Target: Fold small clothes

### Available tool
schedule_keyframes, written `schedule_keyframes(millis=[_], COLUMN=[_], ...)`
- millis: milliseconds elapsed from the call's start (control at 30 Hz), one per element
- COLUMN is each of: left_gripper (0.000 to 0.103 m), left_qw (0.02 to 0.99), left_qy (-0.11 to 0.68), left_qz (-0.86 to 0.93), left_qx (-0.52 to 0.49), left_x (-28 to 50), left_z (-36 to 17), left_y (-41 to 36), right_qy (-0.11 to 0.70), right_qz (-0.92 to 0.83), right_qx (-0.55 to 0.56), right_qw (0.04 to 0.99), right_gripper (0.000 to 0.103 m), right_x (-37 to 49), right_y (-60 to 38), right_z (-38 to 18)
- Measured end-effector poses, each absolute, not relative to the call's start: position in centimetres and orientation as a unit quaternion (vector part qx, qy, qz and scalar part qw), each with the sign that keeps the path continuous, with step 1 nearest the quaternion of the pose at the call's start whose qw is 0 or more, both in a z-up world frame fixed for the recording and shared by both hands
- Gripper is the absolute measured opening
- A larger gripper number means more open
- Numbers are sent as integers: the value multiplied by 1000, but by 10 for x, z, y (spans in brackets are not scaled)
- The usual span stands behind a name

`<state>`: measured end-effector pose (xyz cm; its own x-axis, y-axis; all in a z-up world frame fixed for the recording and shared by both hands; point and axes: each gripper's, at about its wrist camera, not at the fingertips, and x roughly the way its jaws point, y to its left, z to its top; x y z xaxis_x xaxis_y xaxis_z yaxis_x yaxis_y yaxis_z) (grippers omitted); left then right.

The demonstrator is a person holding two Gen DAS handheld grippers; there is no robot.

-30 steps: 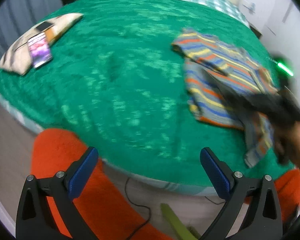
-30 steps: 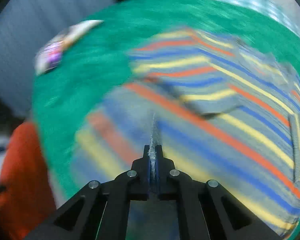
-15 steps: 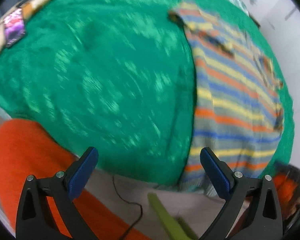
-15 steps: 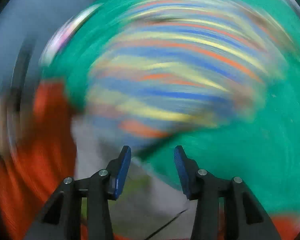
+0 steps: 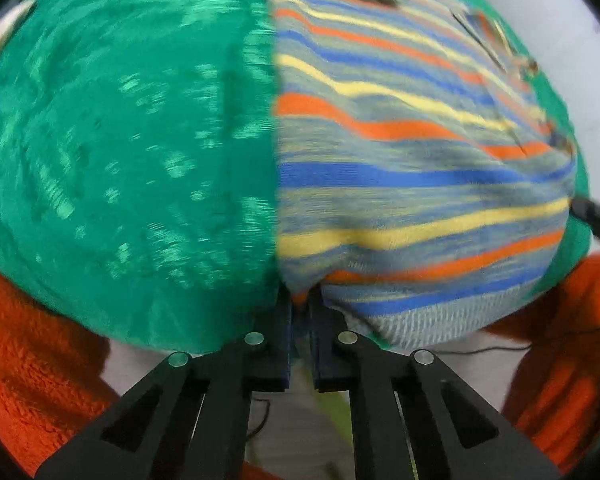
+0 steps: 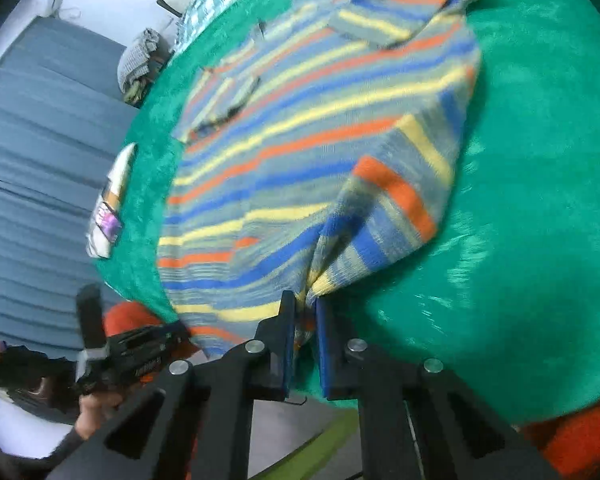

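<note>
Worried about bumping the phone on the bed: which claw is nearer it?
Left. The left claw pinches the striped sweater at its hem corner nearest the phone; the right claw, jaws closing on the opposite corner, sits farther.

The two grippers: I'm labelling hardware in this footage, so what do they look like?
The left gripper and the right gripper look alike: black plastic linkage arms with triangular cut-outs, round silver pivot pins, and flat blue pads on the finger insides. In the right wrist view, the left one's black body bears pale lettering, too blurred to read.
</note>
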<state>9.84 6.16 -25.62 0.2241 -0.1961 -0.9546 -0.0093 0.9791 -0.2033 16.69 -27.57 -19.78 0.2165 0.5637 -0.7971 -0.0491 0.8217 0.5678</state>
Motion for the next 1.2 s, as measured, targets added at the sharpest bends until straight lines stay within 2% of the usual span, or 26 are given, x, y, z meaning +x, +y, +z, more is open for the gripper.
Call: schedule_keyframes(millis=[100,233,267,333,367,467,500,533,600,633,767,867,967,1000,1033,1167,1200], left_gripper=[4,4,4,4,3,3,3,2,2,2,2,2,2,2,2,2,2], left_qw=[775,781,782,787,791,805,809,810,809,810,800,798,800,800,799,800,801], left_qy=[620,617,616,609,603,580,573,569,568,568,579,581,576,576,576,576,575], left_qz=[-52,-52,-53,-56,-54,-42,-35,-33,-30,-21,-17,-11,0,4,7,13,15], left_qx=[-106,-84,-80,-84,-90,-117,-126,-137,-148,-145,-156,-156,-170,-171,-172,-167,-167], left_x=[98,96,100,97,95,88,86,86,86,85,92,97,100,101,100,101,100], left_z=[-258,-253,-250,-246,-241,-226,-221,-219,-220,-222,-234,-236,-233,-233,-234,-236,-235], left_y=[70,61,59,61,64,74,80,87,97,100,111,108,116,118,120,120,121], right_qy=[584,599,609,614,613,594,585,591,605,610,618,614,618,615,611,595,603], right_qz=[163,129,137,157,171,204,207,197,190,191,165,121,136,154,168,170,158], right_qx=[217,212,218,237,242,247,252,250,285,292,247,166,188,201,212,227,217], right_qw=[765,761,750,737,732,738,742,741,719,712,728,762,751,747,744,752,751], right_gripper=[10,16,20,45,45,42,15,9,9,1,1,2,10,18,21,21,18], right_x=[164,159,160,157,156,164,170,175,175,172,154,150,148,148,150,169,172], right_y=[-308,-332,-327,-318,-309,-279,-277,-277,-286,-290,-317,-327,-318,-307,-296,-268,-267], right_z=[-184,-188,-195,-204,-208,-219,-223,-227,-230,-225,-193,-177,-182,-186,-189,-204,-209])
